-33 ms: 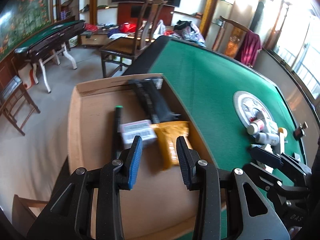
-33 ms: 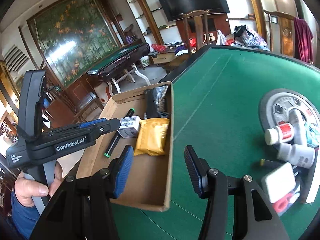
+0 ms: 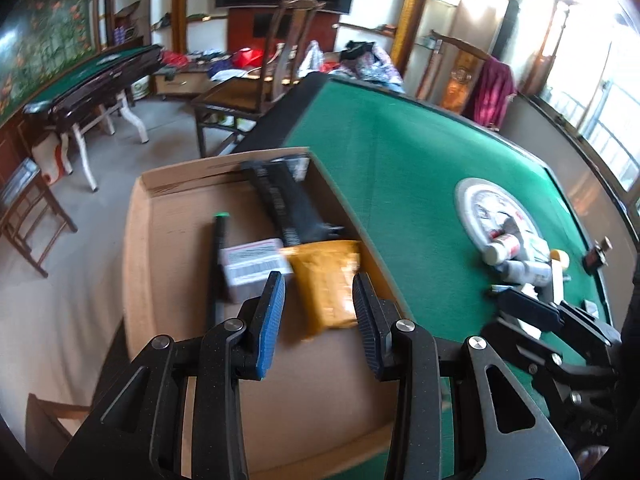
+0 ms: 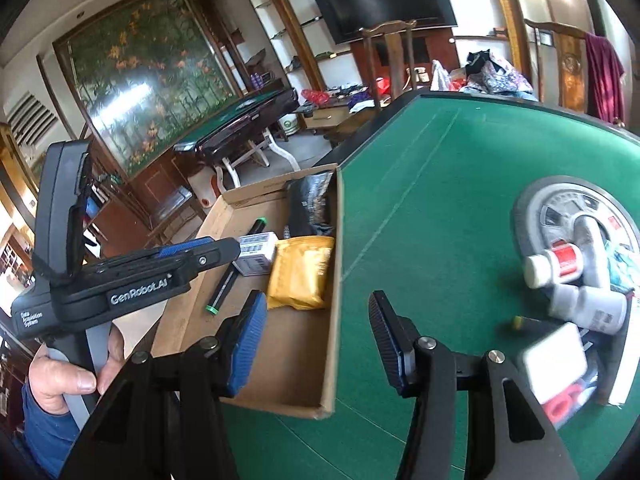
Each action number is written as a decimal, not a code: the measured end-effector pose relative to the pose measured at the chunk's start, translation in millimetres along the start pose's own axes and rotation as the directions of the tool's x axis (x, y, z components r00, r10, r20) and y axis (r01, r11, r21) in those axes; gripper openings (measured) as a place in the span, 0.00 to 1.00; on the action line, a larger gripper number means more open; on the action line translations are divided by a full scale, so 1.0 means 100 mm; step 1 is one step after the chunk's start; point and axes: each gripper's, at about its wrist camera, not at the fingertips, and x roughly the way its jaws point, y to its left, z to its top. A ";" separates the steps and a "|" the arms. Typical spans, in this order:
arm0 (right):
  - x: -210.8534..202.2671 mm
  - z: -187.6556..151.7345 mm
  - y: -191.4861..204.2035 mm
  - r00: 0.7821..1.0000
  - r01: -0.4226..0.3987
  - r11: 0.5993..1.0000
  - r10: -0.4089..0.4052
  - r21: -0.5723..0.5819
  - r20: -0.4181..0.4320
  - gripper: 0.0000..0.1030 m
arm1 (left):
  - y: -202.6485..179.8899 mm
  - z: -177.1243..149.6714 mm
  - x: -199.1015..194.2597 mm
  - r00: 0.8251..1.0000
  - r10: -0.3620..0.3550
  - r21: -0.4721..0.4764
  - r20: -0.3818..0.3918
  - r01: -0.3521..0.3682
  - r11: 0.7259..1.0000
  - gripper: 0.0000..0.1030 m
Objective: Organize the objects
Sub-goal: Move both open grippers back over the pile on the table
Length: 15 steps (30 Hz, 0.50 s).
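Note:
A shallow cardboard box (image 3: pixel 160 280) (image 4: pixel 332 320) sits on the left edge of the green table (image 3: pixel 400 200). It holds a yellow packet (image 3: pixel 328 280) (image 4: pixel 300 276), a white labelled box (image 3: pixel 252 264) (image 4: pixel 256 252), a black pen with green cap (image 3: pixel 218 256) (image 4: pixel 224 284) and a black packet (image 3: pixel 284 204) (image 4: pixel 310 204). My left gripper (image 3: pixel 318 312) is open and empty above the box, over the yellow packet. My right gripper (image 4: pixel 316 340) is open and empty over the box's near right wall. Loose items lie at the right: white bottles (image 4: pixel 556 264) (image 3: pixel 504 248), a white flat case (image 4: pixel 556 356).
A round grey disc (image 4: pixel 560 200) (image 3: pixel 480 200) is set in the table under the loose items. The left gripper's body (image 4: pixel 120 280) and the hand holding it show left of the box. Chairs (image 3: pixel 248 92) and another green table (image 3: pixel 92 76) stand beyond.
Both grippers stay open and nearly still; the views are almost the same.

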 end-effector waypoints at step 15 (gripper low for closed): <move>-0.88 -0.35 -1.73 0.928 0.354 0.902 -0.372 0.249 0.031 0.67 | -1.82 -0.43 0.33 0.977 -0.200 0.391 -0.070 0.211 0.896 0.43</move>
